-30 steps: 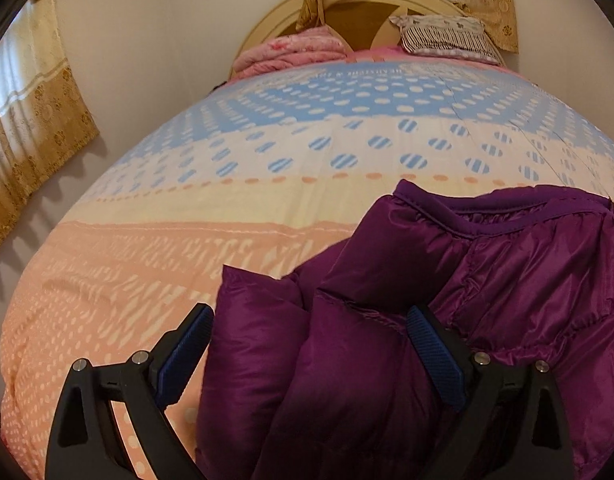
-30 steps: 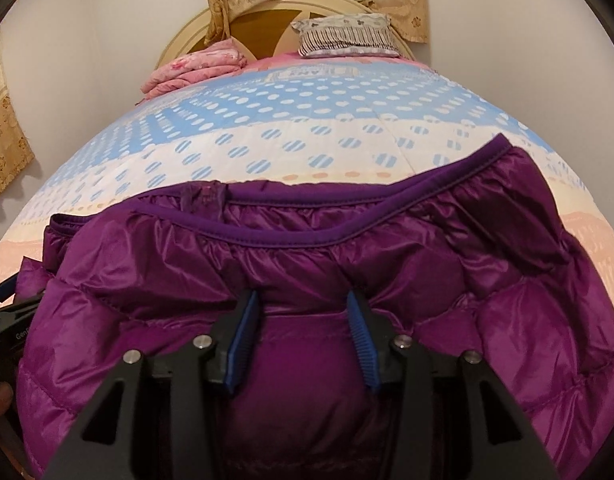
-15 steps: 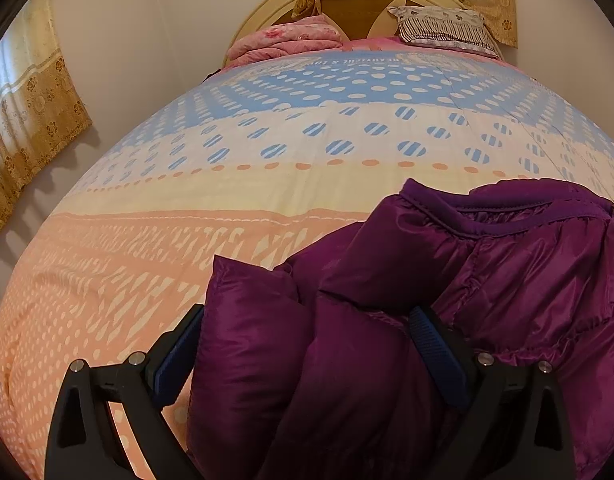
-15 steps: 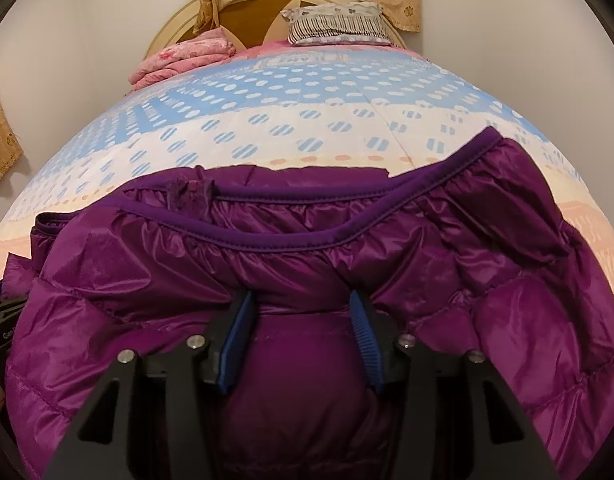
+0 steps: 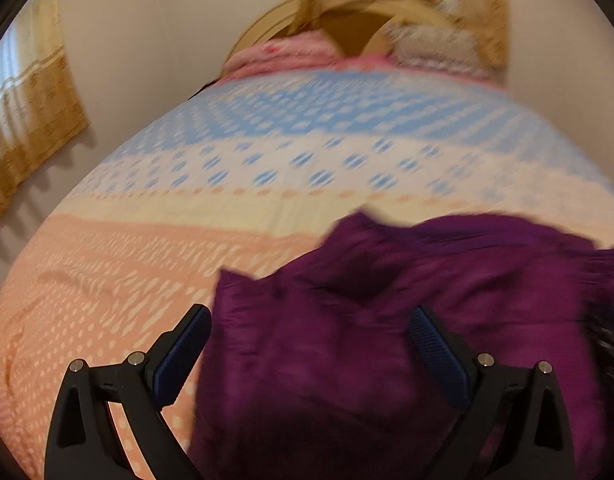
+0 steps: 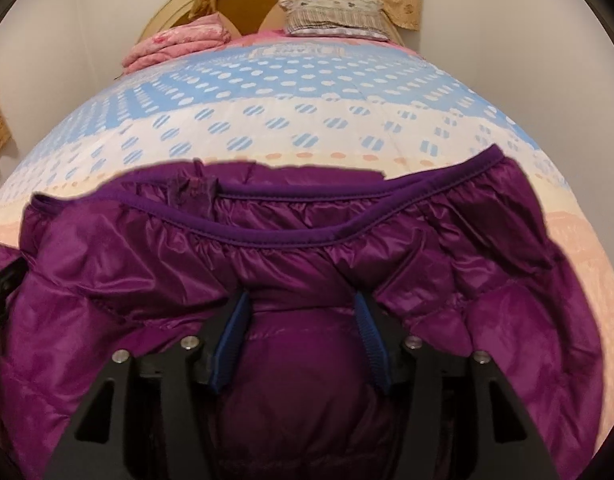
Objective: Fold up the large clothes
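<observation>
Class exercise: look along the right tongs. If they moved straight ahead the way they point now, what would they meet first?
The purple puffer jacket. Its padded fabric already bulges between the right tongs, whose jaws have just been opening, and its trimmed edge lies directly ahead. Beyond that comes the dotted bedspread, though depth is hard to judge.

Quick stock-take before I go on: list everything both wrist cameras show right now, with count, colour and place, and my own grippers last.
puffer jacket: one, purple, bunched on the near end of the bed
bedspread: one, blue, cream and peach bands with dots, covering the bed
folded blanket: one, pink, far left by the headboard
pillow: one, striped grey-brown, far right by the headboard
headboard: one, cream and brown, rounded, against the far wall
curtains: gold and cream, on the left wall and behind the headboard
left gripper: black with blue pads, wide apart, jacket fabric between them
right gripper: black with blue pads, jaws have just been opening, jacket bulging between them
</observation>
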### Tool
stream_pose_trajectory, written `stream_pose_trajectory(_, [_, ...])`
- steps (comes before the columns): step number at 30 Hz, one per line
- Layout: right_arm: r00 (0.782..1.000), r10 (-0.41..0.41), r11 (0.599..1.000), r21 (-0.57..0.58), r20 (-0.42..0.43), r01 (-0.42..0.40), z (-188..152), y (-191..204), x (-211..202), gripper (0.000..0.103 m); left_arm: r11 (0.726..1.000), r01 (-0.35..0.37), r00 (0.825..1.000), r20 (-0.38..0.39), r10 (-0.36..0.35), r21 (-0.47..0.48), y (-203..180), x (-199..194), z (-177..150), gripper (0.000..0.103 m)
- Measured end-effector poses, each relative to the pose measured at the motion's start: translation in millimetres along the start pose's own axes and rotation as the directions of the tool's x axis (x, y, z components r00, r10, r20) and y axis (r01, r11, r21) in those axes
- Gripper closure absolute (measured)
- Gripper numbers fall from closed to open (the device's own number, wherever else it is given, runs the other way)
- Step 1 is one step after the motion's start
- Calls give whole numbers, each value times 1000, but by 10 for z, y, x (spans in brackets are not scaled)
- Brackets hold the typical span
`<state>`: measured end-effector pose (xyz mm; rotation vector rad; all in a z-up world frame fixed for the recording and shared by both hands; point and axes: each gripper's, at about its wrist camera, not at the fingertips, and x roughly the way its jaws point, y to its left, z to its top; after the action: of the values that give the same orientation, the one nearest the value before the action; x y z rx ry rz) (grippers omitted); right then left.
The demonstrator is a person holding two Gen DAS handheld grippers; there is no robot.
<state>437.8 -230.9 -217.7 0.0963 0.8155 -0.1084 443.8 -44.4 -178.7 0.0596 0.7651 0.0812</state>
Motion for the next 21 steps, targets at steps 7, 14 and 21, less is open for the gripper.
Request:
stream_pose_trajectory(7, [998,-35,995,-89,46,39,-37,277,7,24,994,-43,999,-12,45,98,-398,204,-131,3])
stream_pose_trajectory(14, [1000,1,1000,-28,-10,-1,-115,132,270,19,999,13,998,-57,-10,39,-298,400,-190,2])
stream_pose_trajectory(21, [999,-35,998,-46,-33,34,-114,197,315,16,999,0,998,-57,3,50,-336,415,-217,1])
